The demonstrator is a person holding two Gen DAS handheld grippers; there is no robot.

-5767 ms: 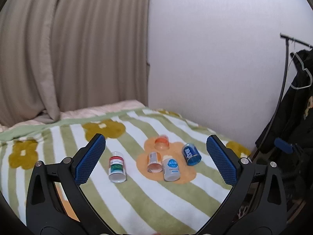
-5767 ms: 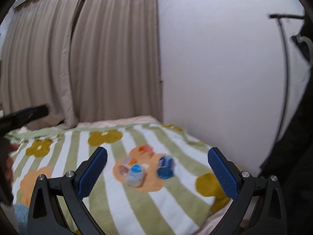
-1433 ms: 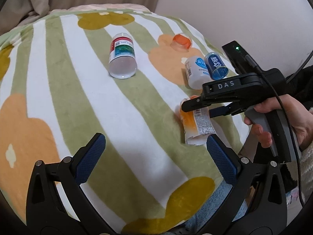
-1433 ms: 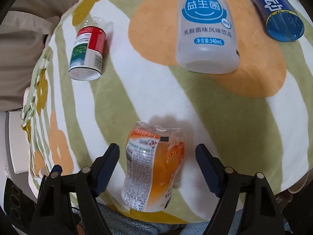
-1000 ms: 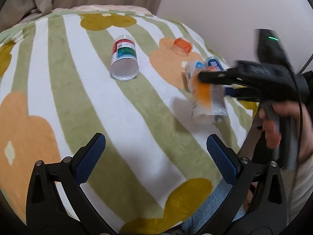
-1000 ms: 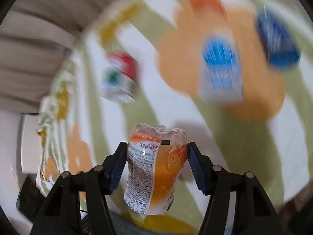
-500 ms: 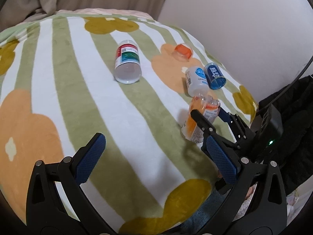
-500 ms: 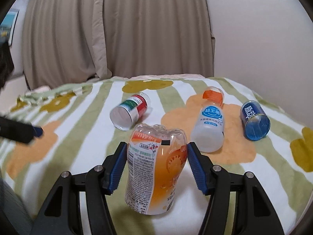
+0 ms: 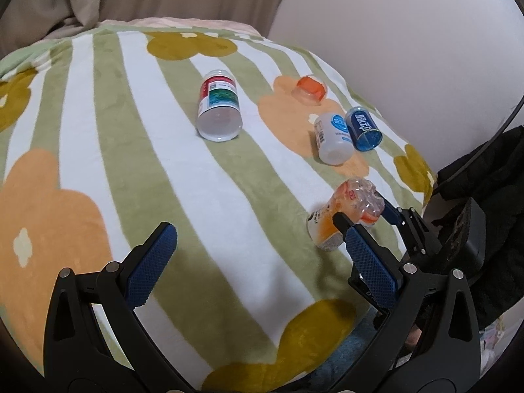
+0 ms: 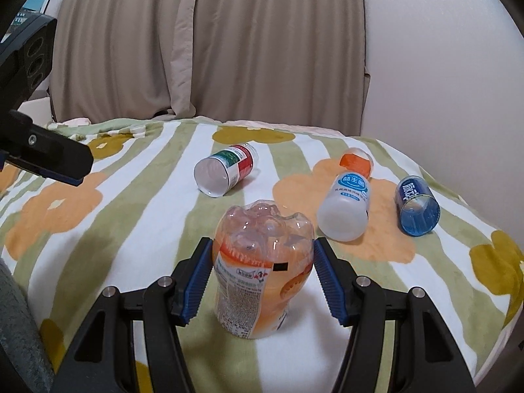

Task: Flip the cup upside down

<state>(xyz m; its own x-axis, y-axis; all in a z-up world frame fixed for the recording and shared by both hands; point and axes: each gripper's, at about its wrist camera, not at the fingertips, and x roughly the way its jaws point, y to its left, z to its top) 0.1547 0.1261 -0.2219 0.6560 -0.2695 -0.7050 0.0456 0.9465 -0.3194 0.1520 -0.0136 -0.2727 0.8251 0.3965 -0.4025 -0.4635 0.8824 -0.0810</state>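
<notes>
The orange-labelled clear plastic cup (image 10: 262, 262) stands mouth down on the striped blanket (image 10: 157, 222), its bumpy base facing up. My right gripper (image 10: 263, 245) is shut on the cup, one blue pad pressed on each side of its upper part. In the left wrist view the same cup (image 9: 347, 209) sits near the blanket's right edge, held in the right gripper (image 9: 363, 214). My left gripper (image 9: 258, 239) hovers open over the near blanket with nothing between its fingers, to the left of the cup.
Lying on their sides farther back are a red-and-green labelled cup (image 10: 226, 167), a white cup with a blue label (image 10: 345, 206), a blue cup (image 10: 416, 206) and a small orange cup (image 10: 355, 162). Curtains and a wall stand behind. Dark clothing (image 9: 484, 177) hangs right of the bed.
The right gripper closed on the orange cup as it lay on its side, lifted and turned it, and now holds it base up, resting on the blanket. The left gripper stayed open.
</notes>
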